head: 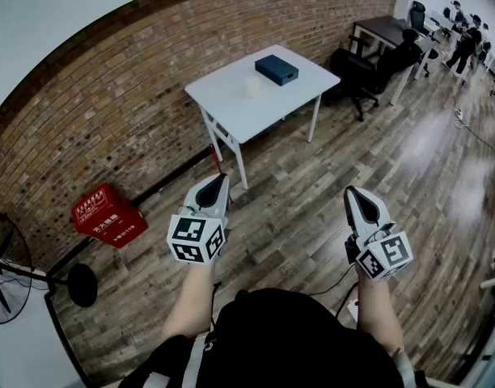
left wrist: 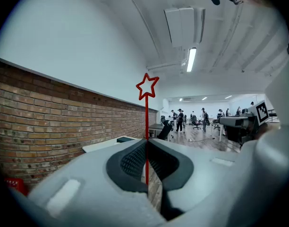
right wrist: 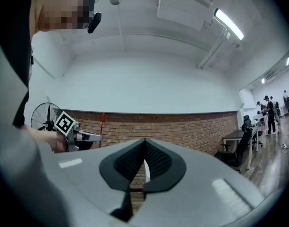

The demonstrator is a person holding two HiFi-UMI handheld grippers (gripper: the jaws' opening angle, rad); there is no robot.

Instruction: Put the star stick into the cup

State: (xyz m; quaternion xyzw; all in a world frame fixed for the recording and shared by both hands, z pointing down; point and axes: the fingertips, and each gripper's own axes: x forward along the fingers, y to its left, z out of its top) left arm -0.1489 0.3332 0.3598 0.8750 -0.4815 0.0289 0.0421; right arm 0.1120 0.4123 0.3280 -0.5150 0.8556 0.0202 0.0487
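Note:
The red star stick stands upright between the jaws of my left gripper, which is shut on its lower end; the outlined star is at the top. In the head view the left gripper points at the white table, with the stick poking out ahead. A pale cup stands on that table, well beyond both grippers. My right gripper hangs level with the left, jaws together on nothing. The right gripper view shows the left gripper and the star.
A dark blue box lies on the table behind the cup. A brick wall runs behind it. A red crate and a floor fan stand left. Black office chairs and desks are right, with people far off.

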